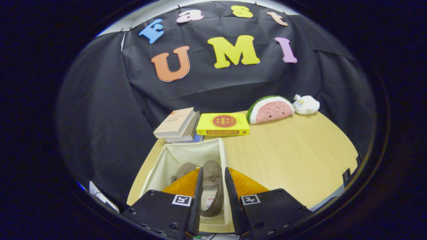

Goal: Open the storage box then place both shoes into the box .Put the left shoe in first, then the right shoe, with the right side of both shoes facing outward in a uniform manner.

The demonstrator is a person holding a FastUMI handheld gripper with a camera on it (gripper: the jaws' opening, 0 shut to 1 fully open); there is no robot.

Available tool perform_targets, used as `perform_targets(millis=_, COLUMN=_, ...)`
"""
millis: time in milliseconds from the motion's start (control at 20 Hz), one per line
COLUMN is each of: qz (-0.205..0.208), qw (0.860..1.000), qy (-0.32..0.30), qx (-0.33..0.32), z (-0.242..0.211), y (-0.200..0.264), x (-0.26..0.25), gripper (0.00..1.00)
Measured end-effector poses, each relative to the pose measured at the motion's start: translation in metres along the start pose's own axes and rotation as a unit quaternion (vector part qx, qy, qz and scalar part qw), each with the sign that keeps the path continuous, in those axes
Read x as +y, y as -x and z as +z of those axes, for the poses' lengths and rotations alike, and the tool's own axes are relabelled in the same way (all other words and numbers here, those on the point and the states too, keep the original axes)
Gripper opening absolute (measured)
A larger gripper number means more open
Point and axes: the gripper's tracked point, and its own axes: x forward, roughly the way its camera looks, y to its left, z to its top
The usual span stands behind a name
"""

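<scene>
A white fabric storage box (173, 156) stands open on the wooden table just ahead of my fingers. Two brown slippers lie inside it, side by side, toes pointing away from me. The right-hand slipper (211, 186) shows in the gap between my fingers, its opening facing up and its heel near the box's front wall. The left-hand slipper (185, 169) is mostly hidden behind my left finger. My gripper (213, 173) hangs over the box with its fingers a narrow gap apart. A sliver of box wall shows between the slipper and my right finger.
Beyond the box lie a stack of books (178, 125) and a yellow book (223, 124). A watermelon-slice plush (270, 110) and a small white plush (307, 104) sit at the table's far side. Bare wooden tabletop (293, 156) stretches right of the box.
</scene>
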Motion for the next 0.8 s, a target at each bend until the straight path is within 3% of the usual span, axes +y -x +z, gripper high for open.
perform_targets(millis=100, qz=-0.004, qw=0.999, qy=0.015, qx=-0.036, z=0.013, y=0.017, x=-0.009, gripper=0.39)
perform_targets(millis=200, qz=-0.018, qw=0.997, qy=0.035, qx=-0.063, z=0.022, y=0.032, x=-0.022, gripper=0.47)
perform_targets(millis=550, qz=-0.040, qw=0.983, qy=0.064, qx=-0.166, z=0.039, y=0.092, x=-0.052, gripper=0.89)
perform_targets(millis=800, qz=-0.060, qw=0.971, qy=0.049, qx=-0.224, z=0.050, y=0.127, x=-0.091, gripper=0.96)
